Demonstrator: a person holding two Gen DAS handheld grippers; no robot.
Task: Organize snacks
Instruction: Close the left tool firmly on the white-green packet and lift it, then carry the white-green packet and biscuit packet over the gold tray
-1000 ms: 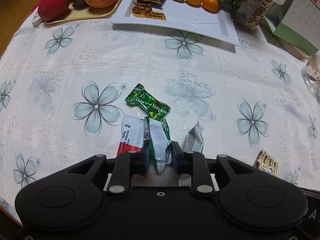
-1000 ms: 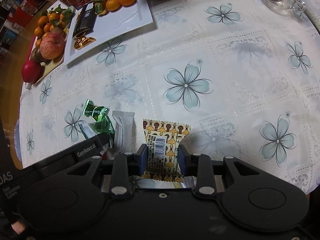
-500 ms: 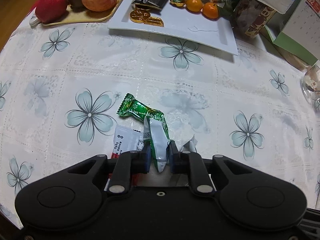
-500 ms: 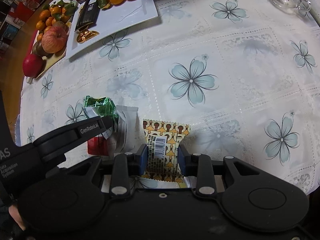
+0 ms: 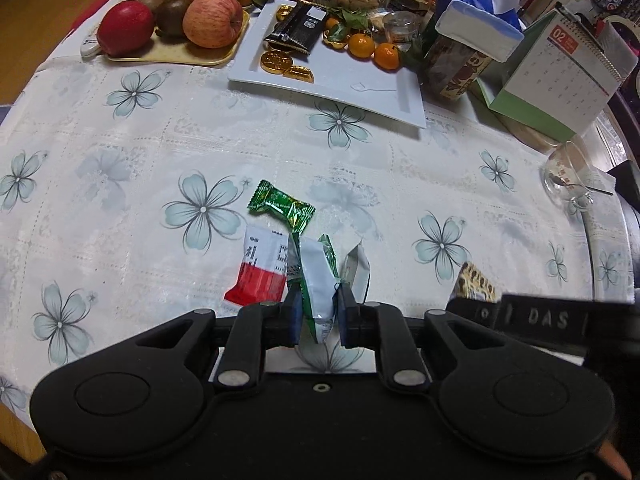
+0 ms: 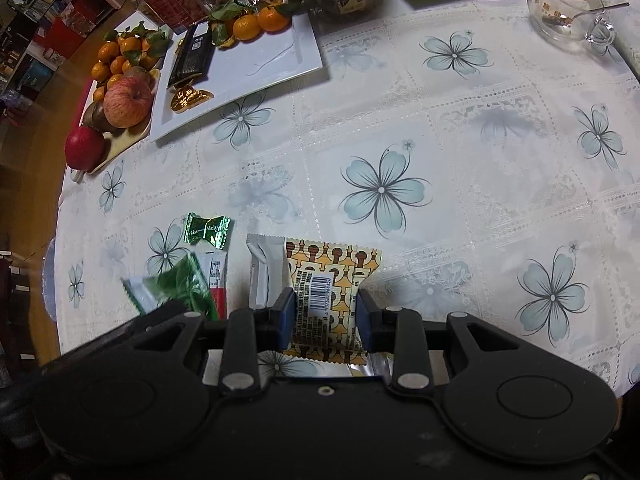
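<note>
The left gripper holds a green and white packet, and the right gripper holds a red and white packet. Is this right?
Not quite. The right gripper holds a yellow and brown patterned packet, as the right wrist view shows. The left gripper does hold the green and white packet.

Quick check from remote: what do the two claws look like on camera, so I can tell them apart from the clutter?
Both match: left claw and right claw are matte black plastic, two rounded lobes, silver pivot rivets, blue pads on the fingertips. White "DAS" lettering marks the right unit's side. No cables or sleeves show.
</note>
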